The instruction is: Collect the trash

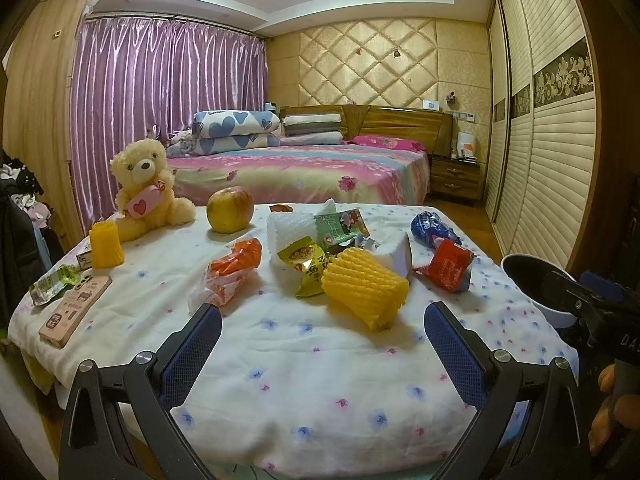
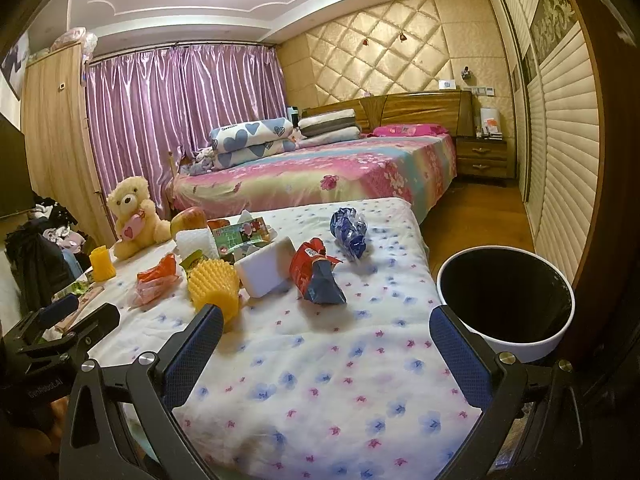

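Trash lies on a table with a flowered cloth: a yellow foam net, an orange wrapper, a green-yellow packet, a red packet, a blue wrapper, white foam netting and a white block. A white bin with a black inside stands right of the table. My left gripper is open and empty, just short of the yellow net. My right gripper is open and empty over the cloth, left of the bin.
A teddy bear, an apple, a second yellow foam net, a pink flat box and a green packet sit at the table's left. A bed lies behind, wardrobe doors on the right.
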### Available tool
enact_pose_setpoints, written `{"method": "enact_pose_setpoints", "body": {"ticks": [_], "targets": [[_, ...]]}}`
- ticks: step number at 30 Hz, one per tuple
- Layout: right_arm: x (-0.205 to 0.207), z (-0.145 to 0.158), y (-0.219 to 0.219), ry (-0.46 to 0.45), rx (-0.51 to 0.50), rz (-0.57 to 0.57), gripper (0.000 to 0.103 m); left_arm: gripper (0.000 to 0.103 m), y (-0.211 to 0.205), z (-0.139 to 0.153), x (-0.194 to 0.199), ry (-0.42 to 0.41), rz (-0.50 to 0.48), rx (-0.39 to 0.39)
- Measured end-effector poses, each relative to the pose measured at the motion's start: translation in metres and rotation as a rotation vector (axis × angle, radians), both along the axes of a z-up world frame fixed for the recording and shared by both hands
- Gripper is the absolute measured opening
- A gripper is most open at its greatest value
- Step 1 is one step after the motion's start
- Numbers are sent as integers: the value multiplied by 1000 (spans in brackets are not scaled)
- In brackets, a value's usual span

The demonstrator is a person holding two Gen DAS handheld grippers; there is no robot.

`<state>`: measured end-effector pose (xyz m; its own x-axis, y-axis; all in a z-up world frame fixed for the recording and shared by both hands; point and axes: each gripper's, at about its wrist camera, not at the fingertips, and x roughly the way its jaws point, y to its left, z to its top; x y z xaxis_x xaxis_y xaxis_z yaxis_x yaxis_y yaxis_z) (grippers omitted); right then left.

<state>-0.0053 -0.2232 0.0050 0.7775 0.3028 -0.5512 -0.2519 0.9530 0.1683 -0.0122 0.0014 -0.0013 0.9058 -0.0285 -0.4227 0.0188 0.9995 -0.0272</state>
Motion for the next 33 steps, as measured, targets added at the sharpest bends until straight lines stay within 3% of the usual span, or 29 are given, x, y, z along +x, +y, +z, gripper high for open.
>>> {"method": "enact_pose_setpoints", "body": {"ticks": [18, 33], "targets": [[0, -3, 1, 13, 6, 1, 103, 102, -1, -4, 1, 10, -1, 3], [28, -23, -7, 114, 42, 23, 103, 102, -2, -17, 32, 112, -21, -13]]}}
